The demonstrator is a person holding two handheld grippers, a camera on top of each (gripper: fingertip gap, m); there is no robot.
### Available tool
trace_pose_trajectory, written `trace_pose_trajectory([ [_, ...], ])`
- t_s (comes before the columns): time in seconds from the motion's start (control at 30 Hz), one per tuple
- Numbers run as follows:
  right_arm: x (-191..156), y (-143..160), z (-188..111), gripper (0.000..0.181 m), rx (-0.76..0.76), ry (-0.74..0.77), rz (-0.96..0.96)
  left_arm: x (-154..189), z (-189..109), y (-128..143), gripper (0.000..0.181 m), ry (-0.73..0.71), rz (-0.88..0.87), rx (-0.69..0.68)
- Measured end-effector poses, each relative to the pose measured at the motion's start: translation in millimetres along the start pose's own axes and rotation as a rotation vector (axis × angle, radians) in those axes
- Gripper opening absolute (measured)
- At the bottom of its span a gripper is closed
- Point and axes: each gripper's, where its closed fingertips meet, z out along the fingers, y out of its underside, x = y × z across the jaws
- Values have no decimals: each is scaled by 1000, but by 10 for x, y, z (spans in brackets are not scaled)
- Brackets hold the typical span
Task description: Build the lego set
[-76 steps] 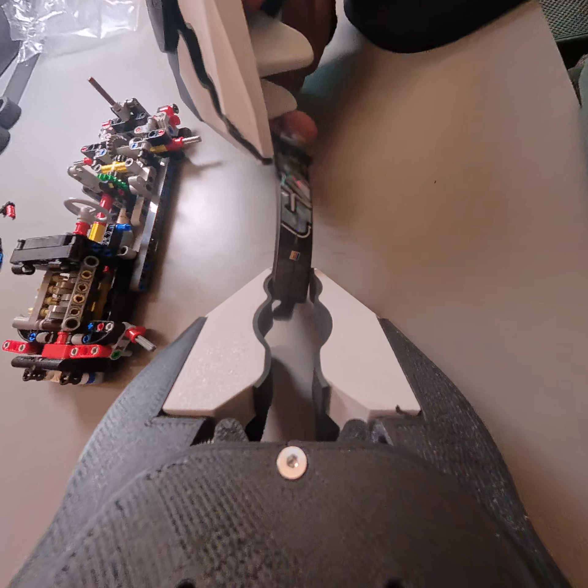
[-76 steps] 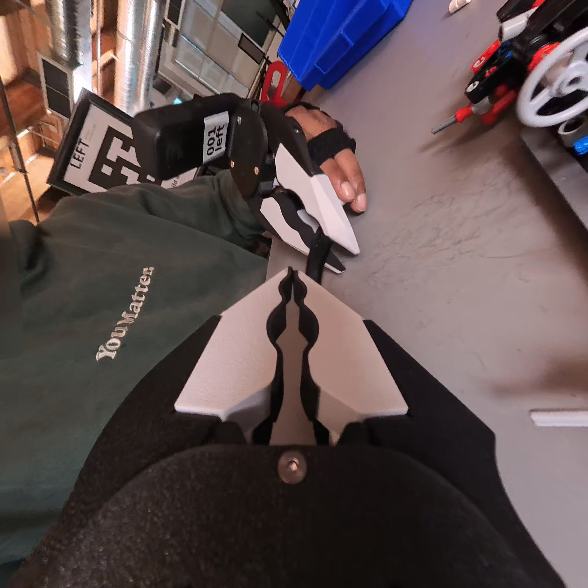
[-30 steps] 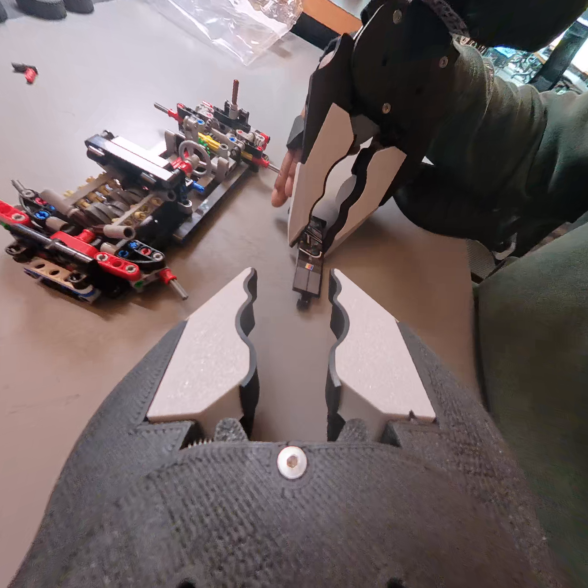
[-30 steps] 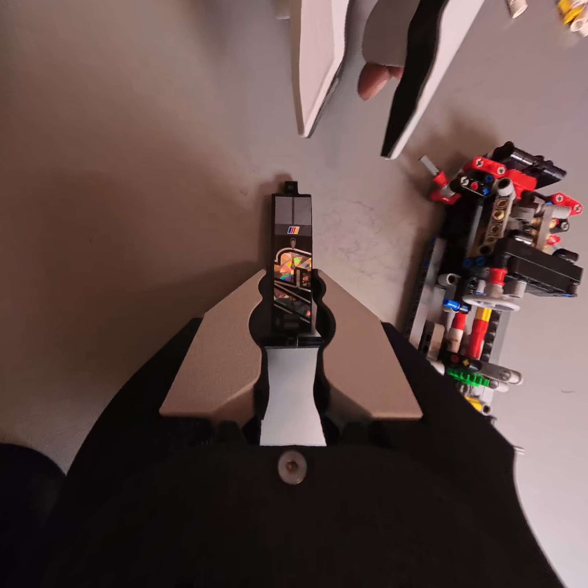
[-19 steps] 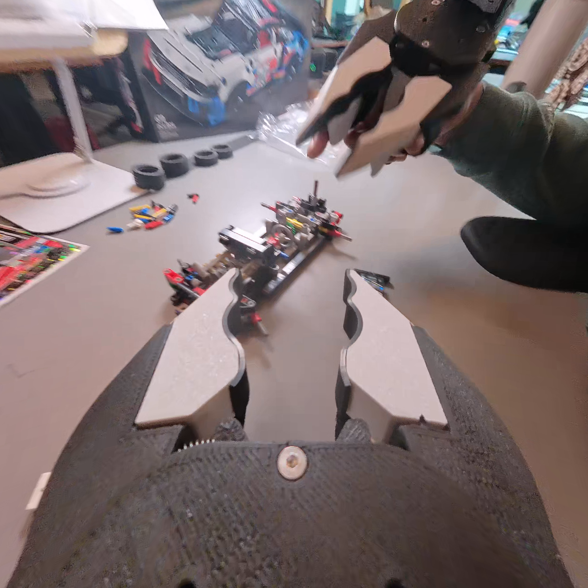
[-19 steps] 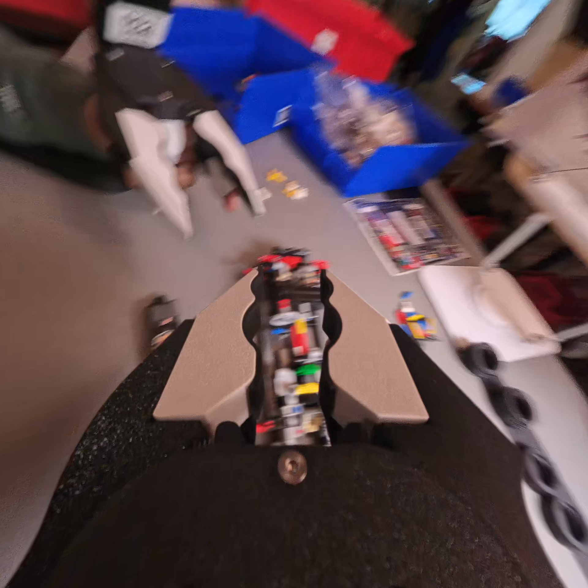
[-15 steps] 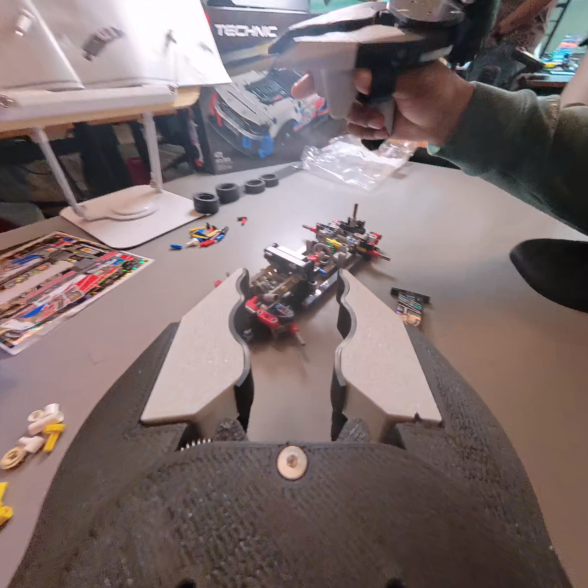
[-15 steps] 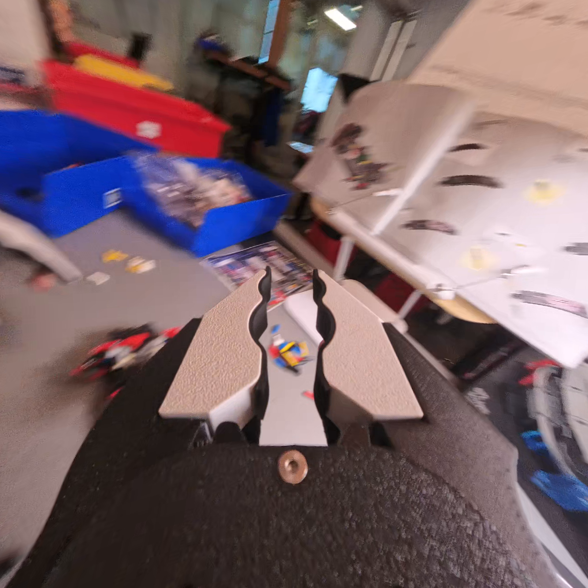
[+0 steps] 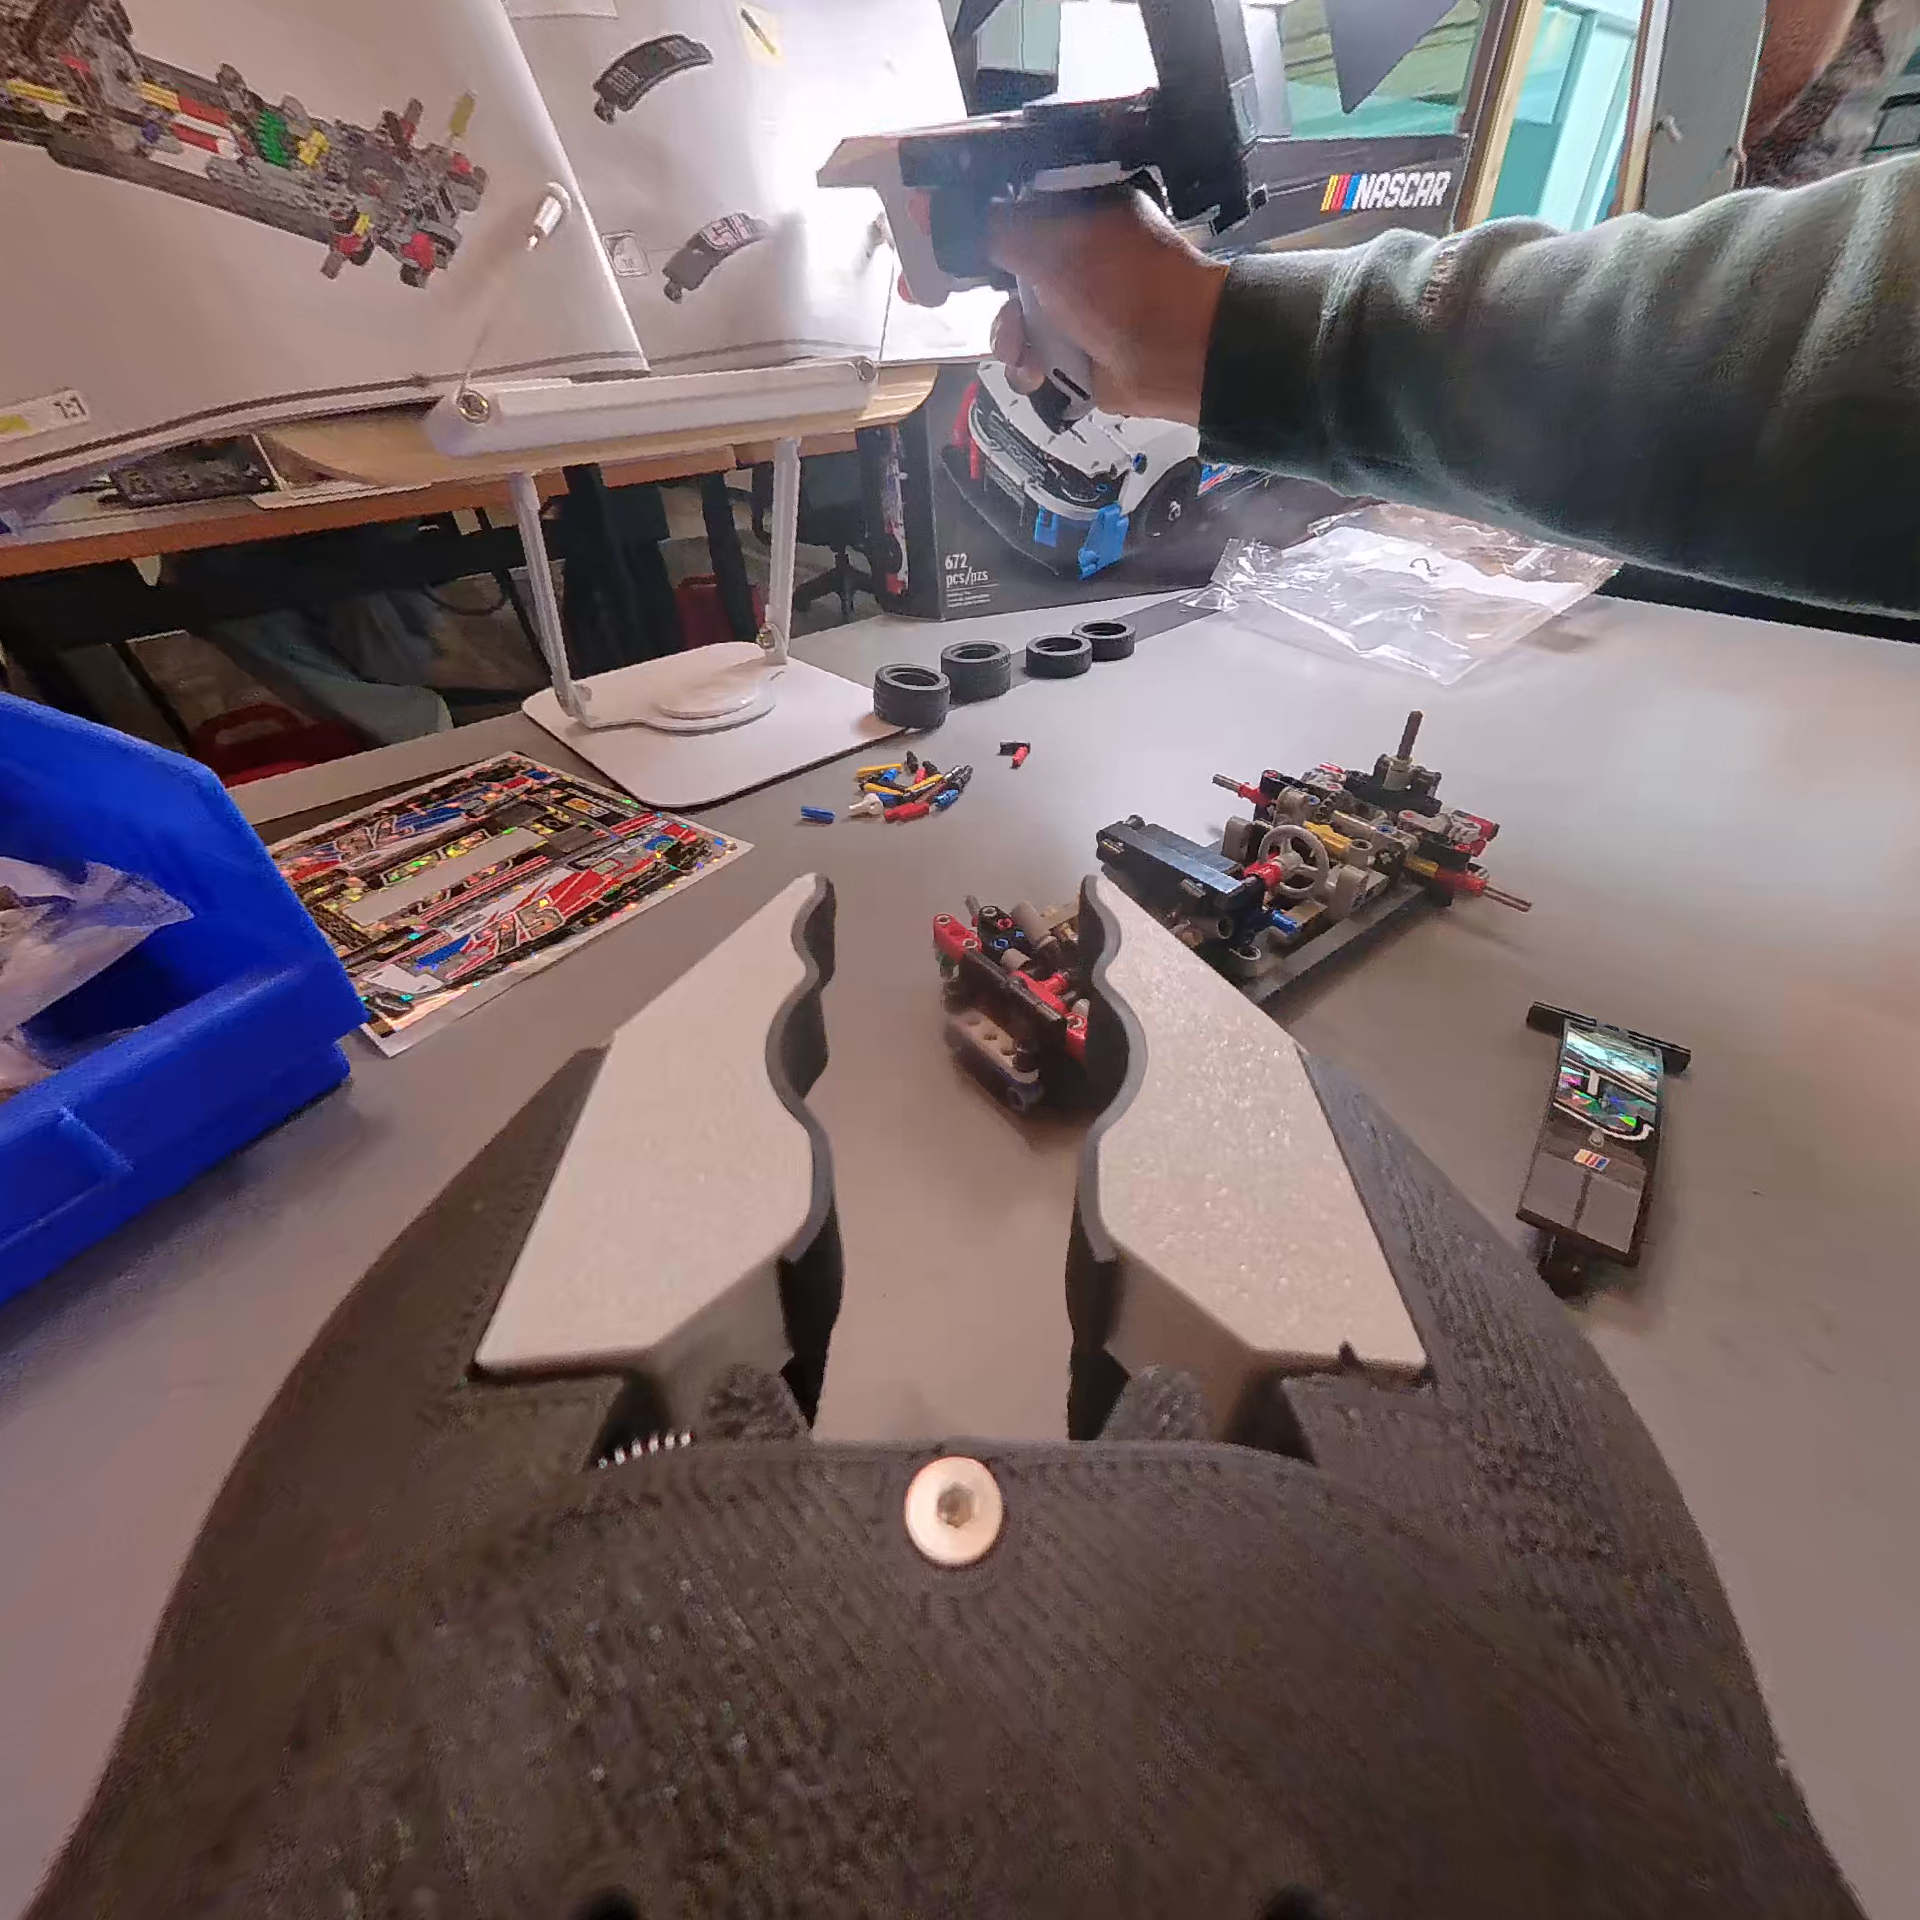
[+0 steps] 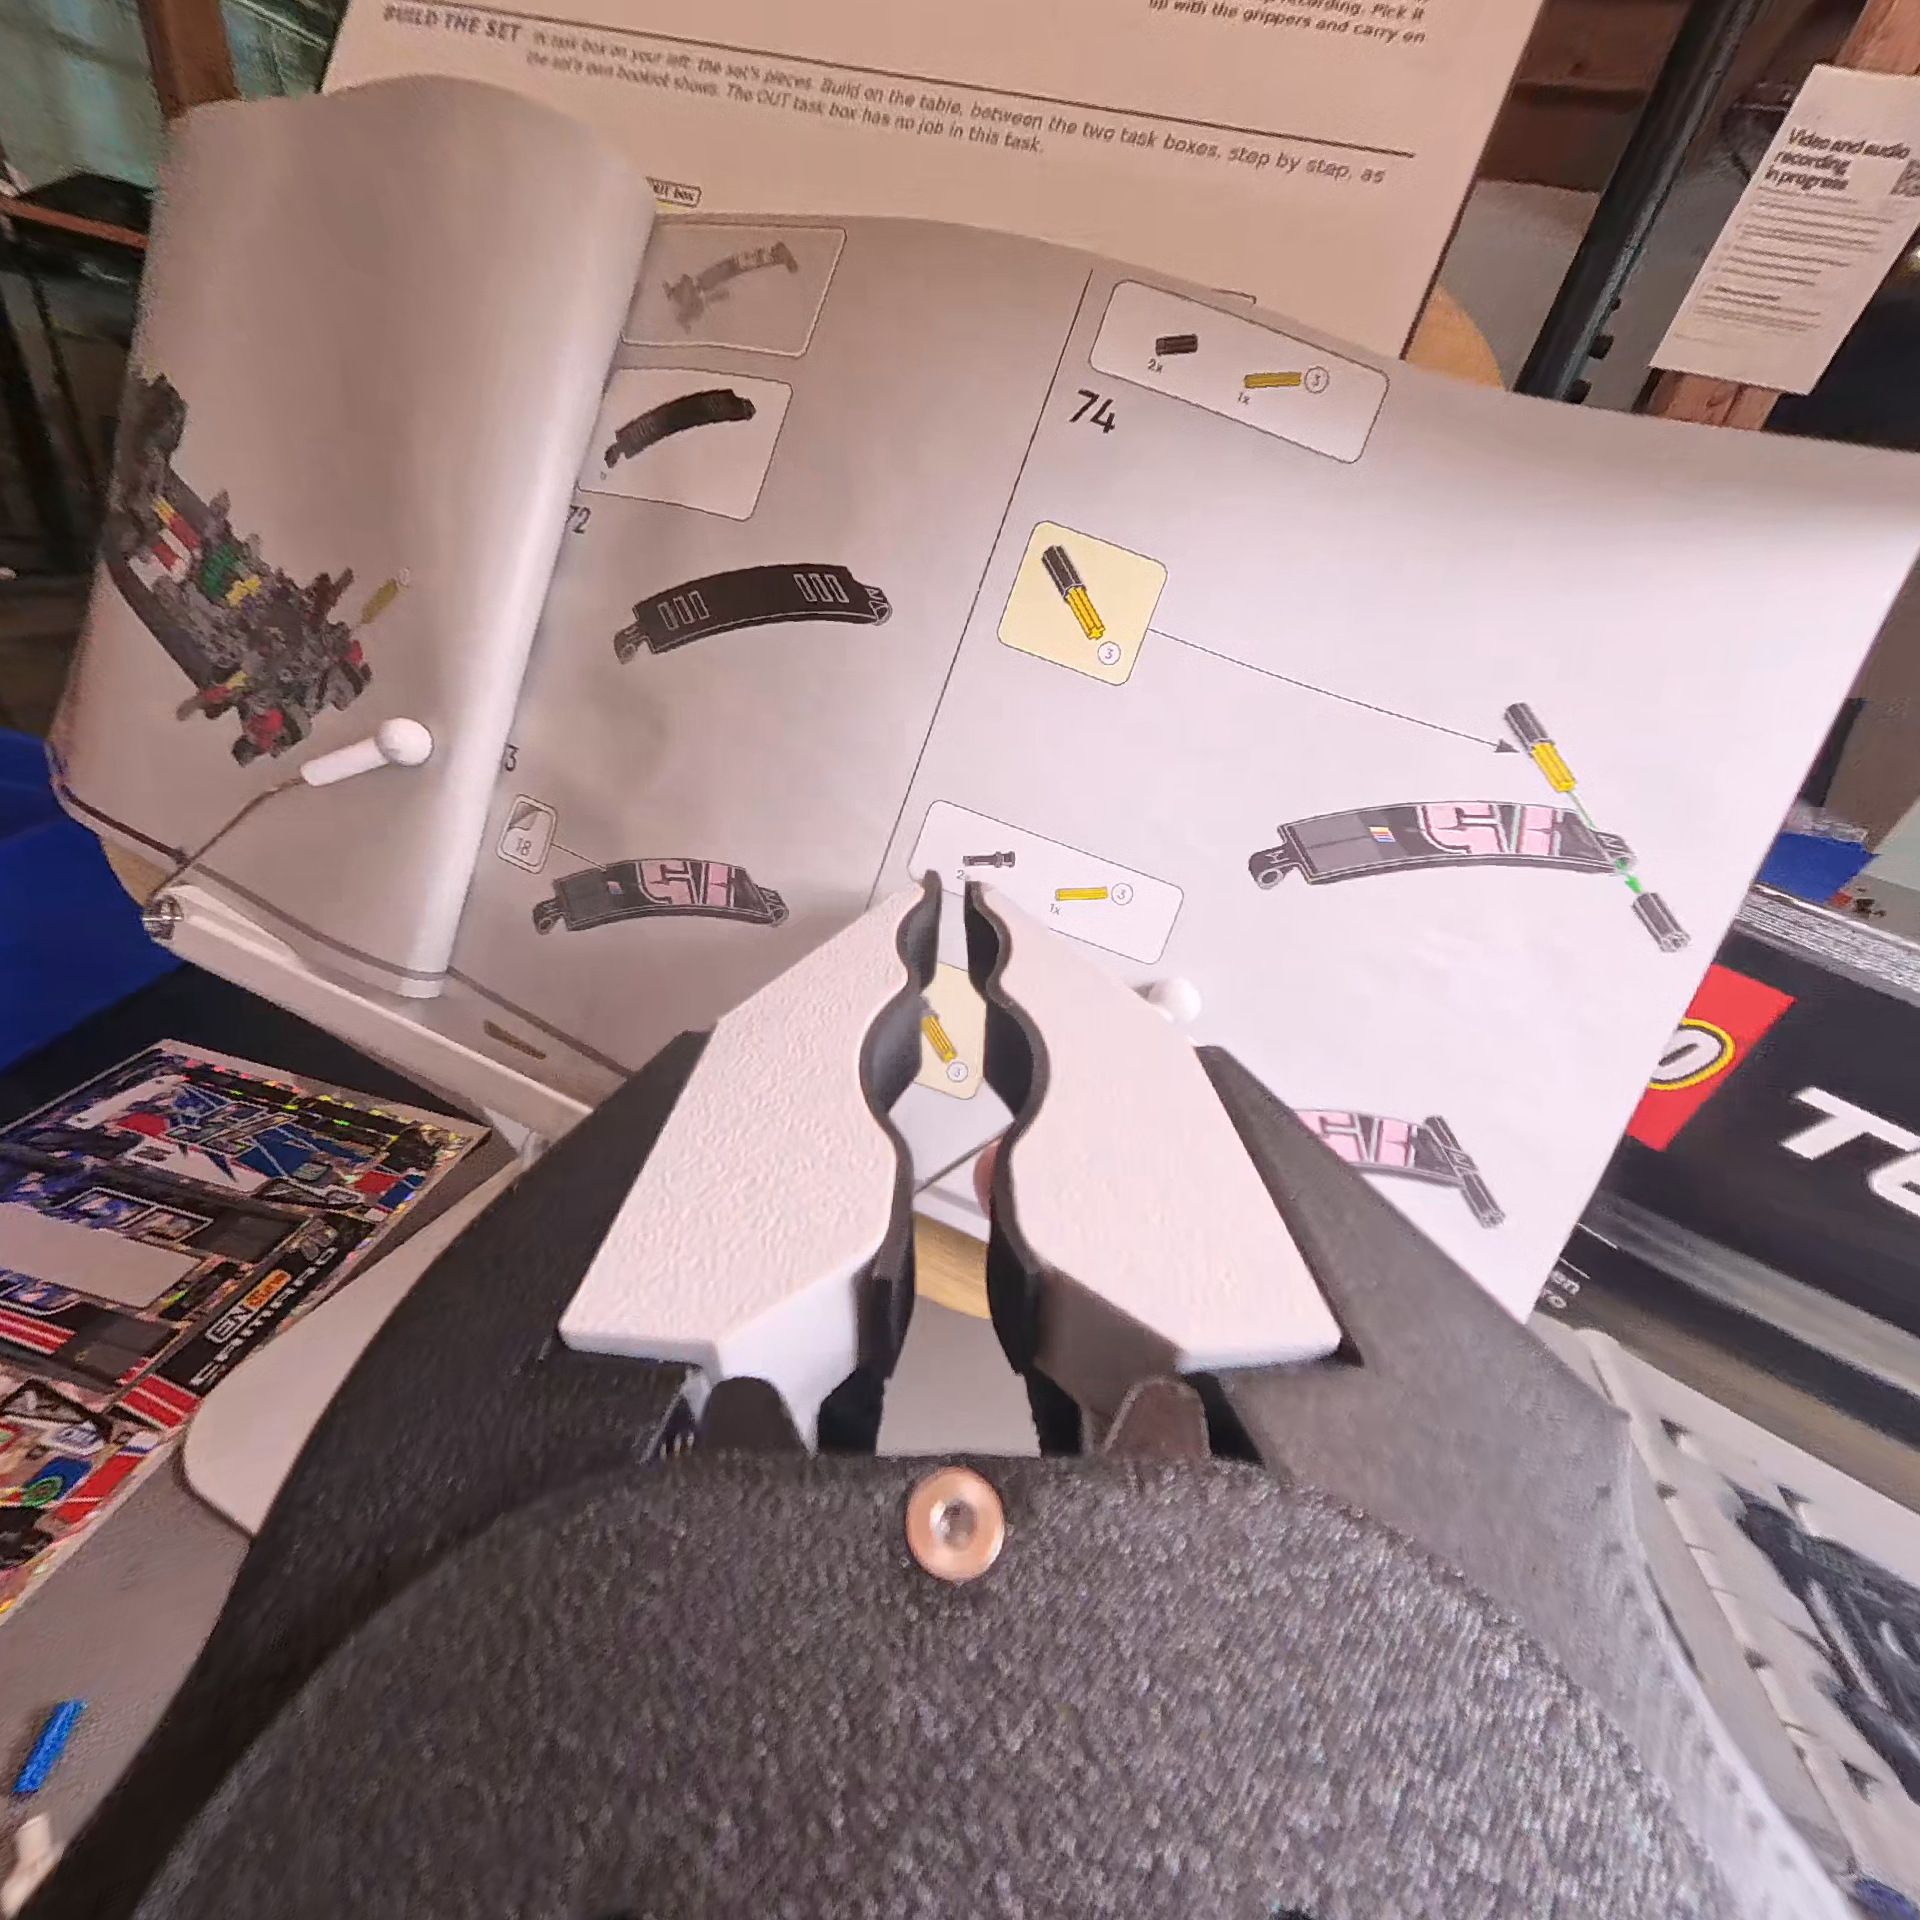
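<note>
In the left wrist view my left gripper (image 9: 956, 904) is open and empty, low over the grey table (image 9: 1714, 831). The part-built chassis (image 9: 1288, 873) lies just beyond its fingertips, and its near end shows between the jaws. The black curved panel with a shiny sticker (image 9: 1600, 1132) lies loose on the table to the right. A hand holds my right gripper (image 9: 1039, 177) high up near the open instruction booklet (image 9: 312, 208). In the right wrist view my right gripper (image 10: 951, 894) is all but shut and empty, pointing at the booklet (image 10: 1351, 623).
A blue bin (image 9: 156, 987) stands at the left beside a sticker sheet (image 9: 499, 883). The white booklet stand (image 9: 686, 707), several tyres (image 9: 987, 665) and loose pins (image 9: 904, 790) are behind. The set's box (image 9: 1039, 499) and a plastic bag (image 9: 1403, 582) are at the back. The gap from one gripper's tips to the other's is roughly 45 cm.
Both grippers let go of the black panel, which now lies on the table. My right gripper rose to face the booklet and its jaws narrowed. My left gripper opened and pulled back.
</note>
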Motion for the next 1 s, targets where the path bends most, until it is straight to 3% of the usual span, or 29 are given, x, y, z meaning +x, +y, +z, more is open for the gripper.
trace_pose_trajectory([
  [1.0,20,52,98,0,46,-41,-63,-131,61,118,40,-20,-66,-37],
])
